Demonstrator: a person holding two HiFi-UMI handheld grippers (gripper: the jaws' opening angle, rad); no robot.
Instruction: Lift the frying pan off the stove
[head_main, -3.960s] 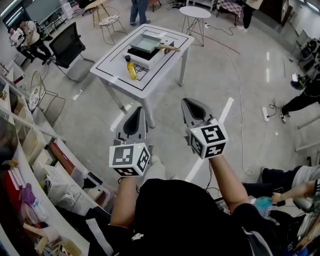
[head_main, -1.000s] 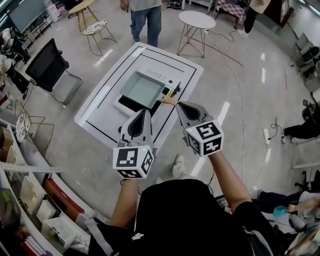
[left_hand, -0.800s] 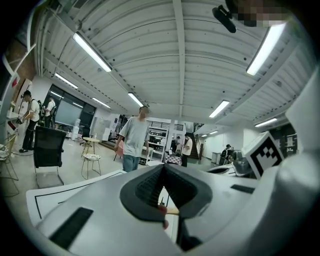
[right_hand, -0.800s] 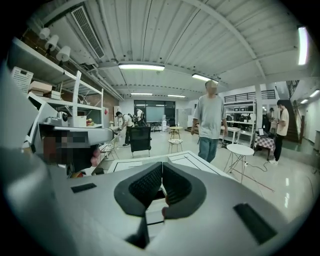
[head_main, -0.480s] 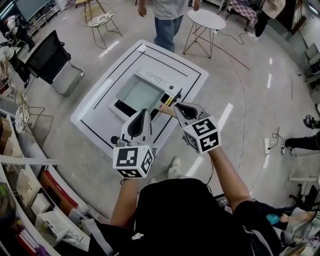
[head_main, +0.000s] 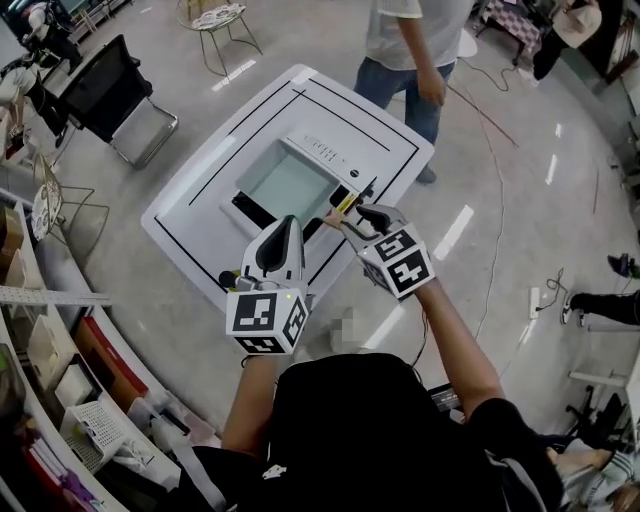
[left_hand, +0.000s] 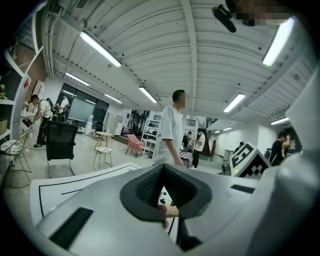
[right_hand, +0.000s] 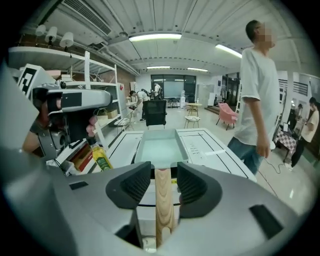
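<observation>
R hand-held gripper (right_hand: 163, 176): jaws just opened to mid width, straddling the wooden handle (right_hand: 163, 210), pads not yet on it. L hand-held gripper (head_main: 285, 230): closed, empty. Frying pan (head_main: 285, 185) sits on stove (head_main: 322, 152), mid counter (head_main: 190, 215). Risk: if you lift w/o a firm clamp, the handle slips and the pan tips.

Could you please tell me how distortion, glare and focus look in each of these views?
Head view: fisheye bows the table edges, and light reflections streak the floor. Left gripper view: the ceiling lights are blown out. Right gripper view: the handle is sharp, the corners black.
</observation>
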